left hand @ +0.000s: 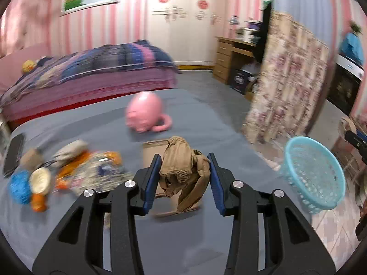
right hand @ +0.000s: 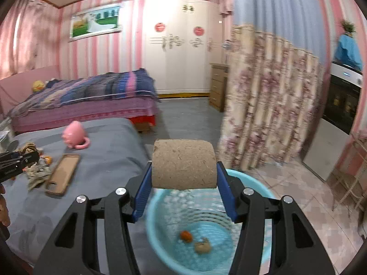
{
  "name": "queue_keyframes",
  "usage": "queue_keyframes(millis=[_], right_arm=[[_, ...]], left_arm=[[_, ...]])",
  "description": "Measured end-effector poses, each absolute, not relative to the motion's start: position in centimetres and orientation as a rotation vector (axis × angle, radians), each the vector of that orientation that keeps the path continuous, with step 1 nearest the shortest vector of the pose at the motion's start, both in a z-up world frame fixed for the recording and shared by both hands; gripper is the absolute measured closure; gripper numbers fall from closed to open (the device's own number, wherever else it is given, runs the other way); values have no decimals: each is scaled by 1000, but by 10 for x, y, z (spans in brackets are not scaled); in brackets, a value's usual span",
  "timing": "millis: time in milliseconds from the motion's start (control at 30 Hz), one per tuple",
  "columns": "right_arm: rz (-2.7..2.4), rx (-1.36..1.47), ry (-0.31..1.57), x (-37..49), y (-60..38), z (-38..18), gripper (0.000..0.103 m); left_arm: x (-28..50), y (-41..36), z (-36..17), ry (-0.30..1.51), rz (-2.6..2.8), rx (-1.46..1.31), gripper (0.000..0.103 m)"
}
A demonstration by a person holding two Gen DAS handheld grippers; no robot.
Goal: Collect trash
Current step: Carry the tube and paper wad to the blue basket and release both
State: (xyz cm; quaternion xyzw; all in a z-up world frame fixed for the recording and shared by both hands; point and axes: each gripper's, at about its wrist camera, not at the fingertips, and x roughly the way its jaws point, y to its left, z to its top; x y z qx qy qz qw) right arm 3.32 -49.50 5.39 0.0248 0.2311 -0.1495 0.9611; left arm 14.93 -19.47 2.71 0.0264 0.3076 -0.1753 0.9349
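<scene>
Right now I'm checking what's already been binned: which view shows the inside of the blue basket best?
The right wrist view: it looks down into the blue basket, showing an orange scrap and a tan scrap on its bottom. The left wrist view shows only its mesh side, blurred, contents hidden.

Home bedroom: made bed (right hand: 87,96) w/ striped quilt, white wardrobe (right hand: 179,52), pink-striped walls, floral curtain (right hand: 270,96), wooden drawers (left hand: 229,57).

A crumpled brown paper (left hand: 183,169) hangs clamped; a cardboard roll (right hand: 184,163) is held above the blue basket (right hand: 252,183).
</scene>
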Motion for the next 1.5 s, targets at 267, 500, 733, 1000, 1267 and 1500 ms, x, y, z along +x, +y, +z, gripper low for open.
queue_keyframes(millis=[267,500,733,1000,1267,1500], right_arm=[[-438,88,494,7,-548,38,49],[-514,140,515,-11,-581,21,49],[-532,172,535,-19,-590,7,49],[-536,193,542,-21,-593,1,49],[-516,212,552,-7,-588,-6,49],[-512,221,556,19,-575,-15,49]], left_arm=[[148,-285,21,636,-548,100,63],[139,-356,13,624,-672,145,63],[134,-412,-5,651,-767,196,63],[139,-434,-4,644,-778,209,25],[149,-402,3,618,-682,195,10],[154,-368,6,627,-622,176,9]])
